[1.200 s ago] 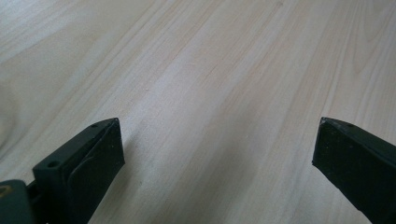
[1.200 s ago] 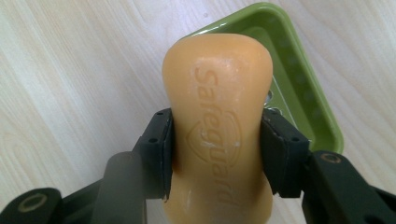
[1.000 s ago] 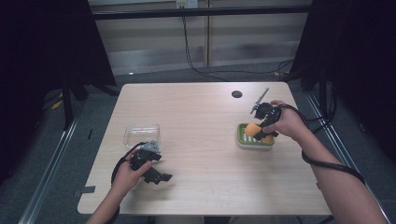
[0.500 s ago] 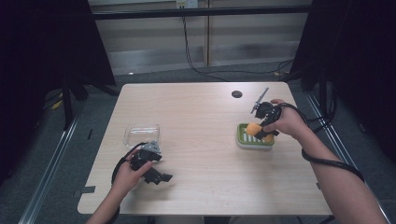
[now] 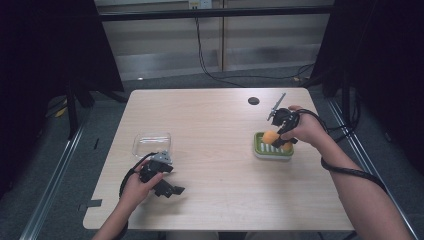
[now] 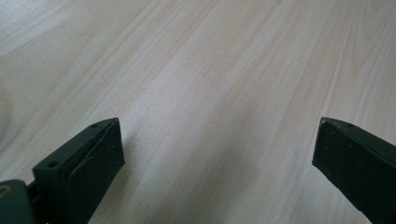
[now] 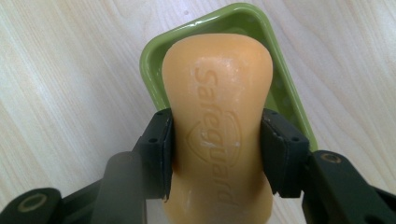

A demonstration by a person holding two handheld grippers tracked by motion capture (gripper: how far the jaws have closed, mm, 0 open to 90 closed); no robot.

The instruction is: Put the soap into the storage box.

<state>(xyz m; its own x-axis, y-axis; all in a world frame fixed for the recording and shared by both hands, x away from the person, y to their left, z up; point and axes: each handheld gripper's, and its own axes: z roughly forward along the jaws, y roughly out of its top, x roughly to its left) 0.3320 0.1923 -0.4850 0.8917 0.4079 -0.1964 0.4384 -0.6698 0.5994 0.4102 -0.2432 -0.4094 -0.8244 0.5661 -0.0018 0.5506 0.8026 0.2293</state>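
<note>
An orange soap bar (image 7: 217,116) stamped with a brand name is clamped at its waist by my right gripper (image 7: 215,149), whose pads press both its sides. It hangs just above a green soap dish (image 7: 285,88) with a white ribbed insert (image 5: 272,150) at the table's right side. In the high view the right gripper (image 5: 280,134) holds the soap bar (image 5: 270,137) over the dish's left end. My left gripper (image 5: 167,189) rests on the table near the front left, and its jaws stand wide apart over bare wood (image 6: 215,116).
A clear plastic lid or box (image 5: 151,143) lies on the table just behind the left hand. A dark round grommet (image 5: 253,100) sits near the far edge. Cables trail off the table's right side.
</note>
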